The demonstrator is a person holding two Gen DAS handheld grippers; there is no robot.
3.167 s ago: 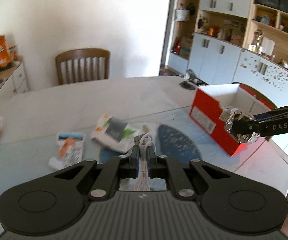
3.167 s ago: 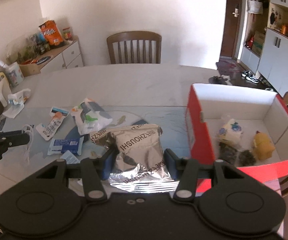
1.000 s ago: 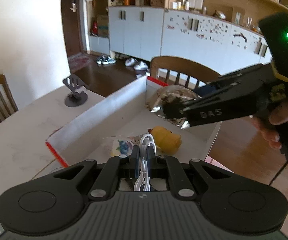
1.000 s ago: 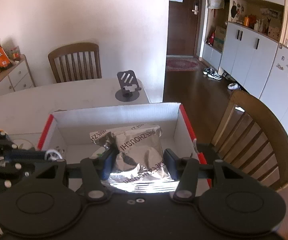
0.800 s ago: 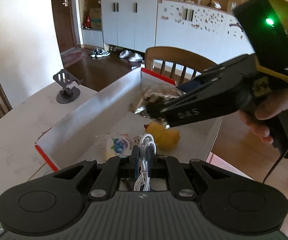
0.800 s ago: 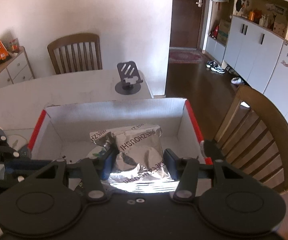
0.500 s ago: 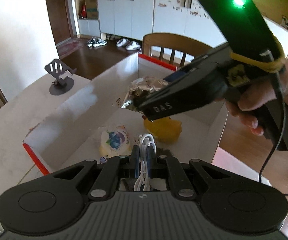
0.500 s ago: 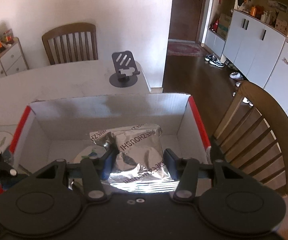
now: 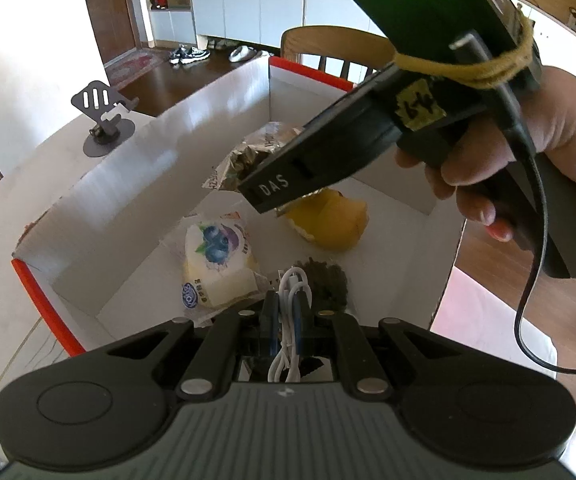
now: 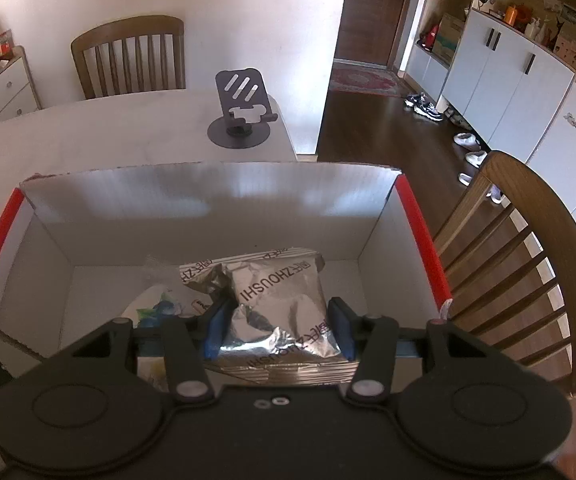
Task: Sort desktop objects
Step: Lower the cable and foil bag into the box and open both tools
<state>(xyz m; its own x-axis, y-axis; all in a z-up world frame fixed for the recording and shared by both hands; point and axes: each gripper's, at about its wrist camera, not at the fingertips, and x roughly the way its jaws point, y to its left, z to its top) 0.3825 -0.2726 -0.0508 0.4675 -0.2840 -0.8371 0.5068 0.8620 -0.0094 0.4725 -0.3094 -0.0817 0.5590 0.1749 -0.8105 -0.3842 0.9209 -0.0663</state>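
Note:
A red box with a white inside [image 9: 135,184] [image 10: 215,196] lies under both grippers. My left gripper [image 9: 284,304] is shut on a coiled white cable [image 9: 294,286] over the box's near end. My right gripper [image 10: 279,326] is shut on a silver foil snack bag [image 10: 275,300] and hangs inside the box; from the left wrist view it crosses above as a black tool [image 9: 328,160] in a person's hand [image 9: 528,148], the foil bag [image 9: 247,156] at its tip. On the box floor lie a blueberry-print packet [image 9: 217,256], a yellow duck toy [image 9: 332,220] and a dark clump [image 9: 328,280].
A grey phone stand [image 10: 241,114] [image 9: 103,120] sits on the white table beyond the box. A wooden chair [image 10: 520,264] stands close to the box's right side, another chair [image 10: 127,56] at the table's far edge. A black cord [image 9: 528,320] trails from the right tool.
Both grippers have sunk and tilted down toward the box. The right tool with the foil bag has come nearer across the left wrist view. Earlier both were over the littered table, left of the box.

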